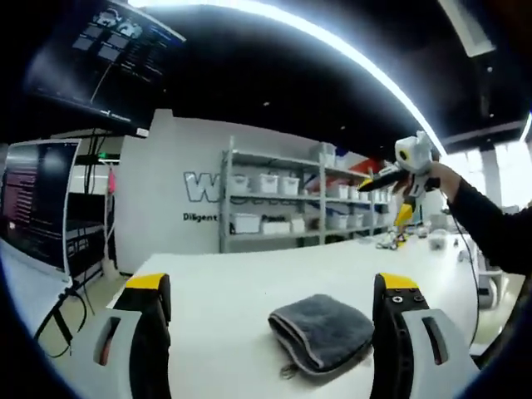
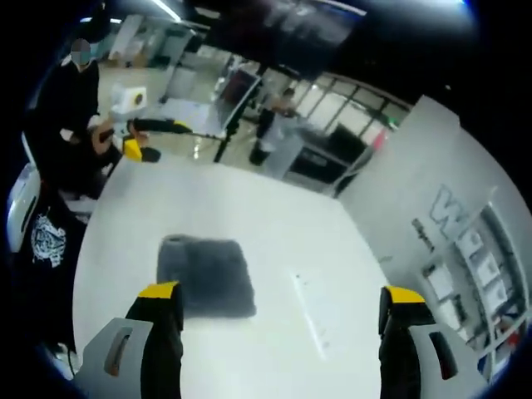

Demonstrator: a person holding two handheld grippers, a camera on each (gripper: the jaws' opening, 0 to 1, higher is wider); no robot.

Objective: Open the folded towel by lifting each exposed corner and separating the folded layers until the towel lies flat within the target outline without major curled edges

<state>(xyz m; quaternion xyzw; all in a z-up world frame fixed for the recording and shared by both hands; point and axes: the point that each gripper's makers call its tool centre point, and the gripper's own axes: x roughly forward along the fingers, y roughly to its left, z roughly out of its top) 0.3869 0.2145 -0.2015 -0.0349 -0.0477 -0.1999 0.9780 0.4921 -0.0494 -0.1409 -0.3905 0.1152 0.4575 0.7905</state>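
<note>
The folded grey towel [image 1: 322, 332] lies between the spread left hand-held gripper [image 1: 274, 332]; one exposed corner should be pinched.

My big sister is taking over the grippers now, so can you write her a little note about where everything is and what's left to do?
Left gripper: open, holding nothing, raised over the white table with the towel between its jaws in its view.
Right gripper: open, holding nothing, above the table; the towel lies just ahead of its left jaw.
Towel: grey, folded in a thick bundle on the table, layers stacked, no corner lifted.
Done: nothing yet.
Left: lift each exposed corner, separate the layers, spread it flat. No target outline is clearly visible on the table.
</note>
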